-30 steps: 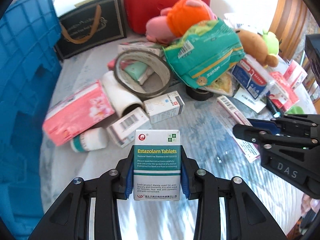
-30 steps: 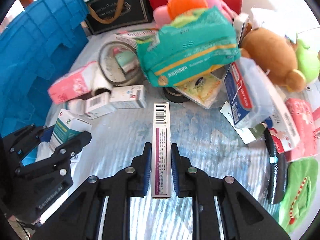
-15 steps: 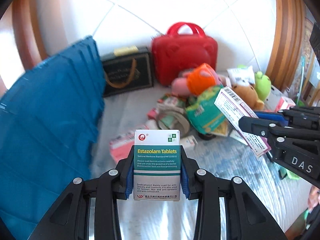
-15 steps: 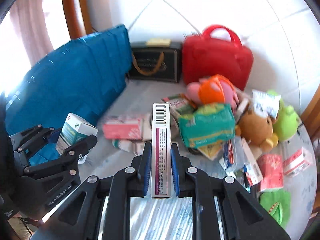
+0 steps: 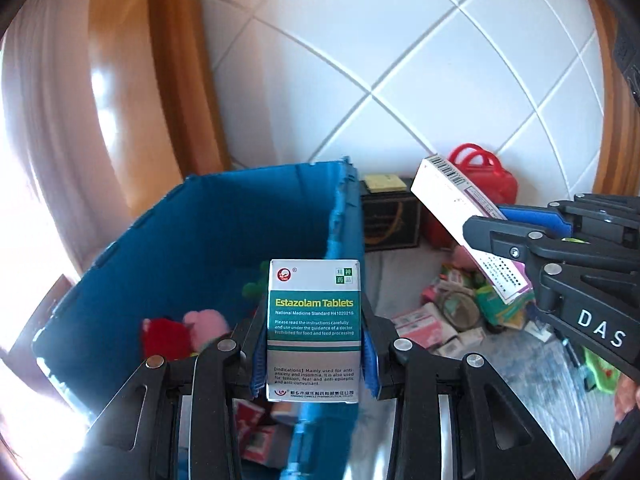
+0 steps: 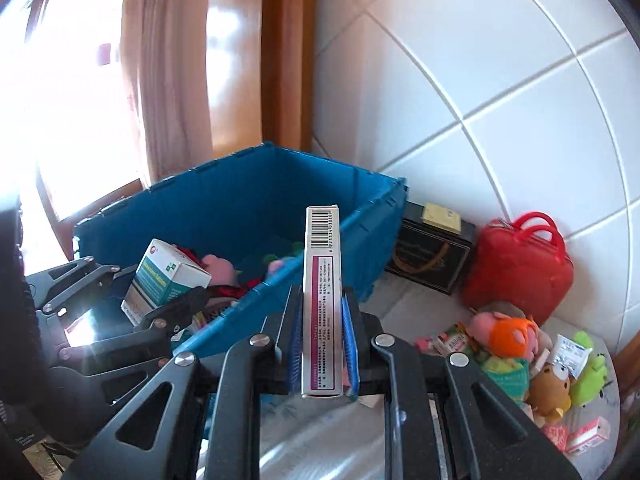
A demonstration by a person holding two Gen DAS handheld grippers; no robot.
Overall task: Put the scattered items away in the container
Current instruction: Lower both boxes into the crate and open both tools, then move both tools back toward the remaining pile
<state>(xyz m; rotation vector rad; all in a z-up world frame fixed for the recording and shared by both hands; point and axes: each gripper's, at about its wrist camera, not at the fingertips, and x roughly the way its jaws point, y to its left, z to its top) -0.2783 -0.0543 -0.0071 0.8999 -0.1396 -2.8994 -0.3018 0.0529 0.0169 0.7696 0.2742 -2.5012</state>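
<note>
Carrying two boxes toward the blue bin (image 6: 240, 200), I am working the delivery step. At left, my left gripper (image 5: 314, 354) is clamping one green-and-white tablet box (image 5: 314, 320) upright by its sides, hanging at the bin's near wall. At right, my right gripper (image 6: 322, 344) is pinching one slim white-and-purple box (image 6: 322, 300) edgewise, jaws nearly together on it, held short of the bin's rim. Judging the next move: both boxes are needing to travel over the opening before the jaws part. Inside the bin soft toys are already lying; I cannot count them. Further right, one red case (image 6: 520, 264) and many loose items are waiting on the table (image 6: 320, 448).
</note>
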